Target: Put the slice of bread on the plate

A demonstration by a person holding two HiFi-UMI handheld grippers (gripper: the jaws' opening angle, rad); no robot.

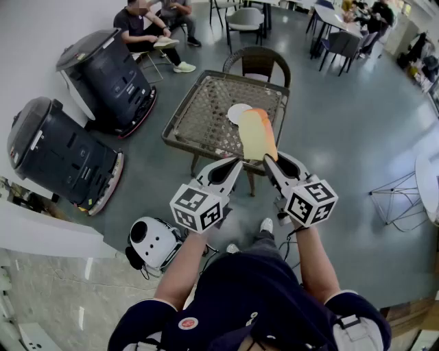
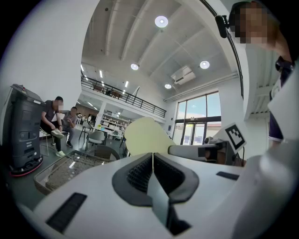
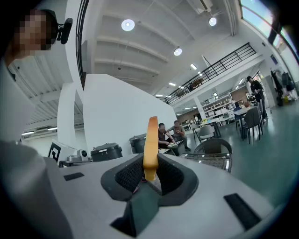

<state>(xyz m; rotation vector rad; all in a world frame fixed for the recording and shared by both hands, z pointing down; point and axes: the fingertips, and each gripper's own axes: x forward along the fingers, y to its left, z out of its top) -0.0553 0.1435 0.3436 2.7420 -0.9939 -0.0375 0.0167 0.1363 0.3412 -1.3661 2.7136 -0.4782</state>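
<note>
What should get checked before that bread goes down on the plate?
1. Grip on slice of bread: ok, right gripper clamps it on edge.
2. Plate on wicker table: ok, visible part bare.
3. Left gripper: ok, shut, holding nothing.
4. Bread lined up over plate: cannot tell; they overlap in the head view, but the table lies ahead in the right gripper view.
5. Both grippers level: ok.

We are standing in a big canteen-like hall: people (image 1: 140, 29) are sitting on chairs (image 1: 245, 19) at tables (image 1: 330, 16), a railed mezzanine (image 2: 125, 96) is running overhead, and cleaning machines (image 1: 106, 79) are lining the wall (image 1: 38, 31).
</note>
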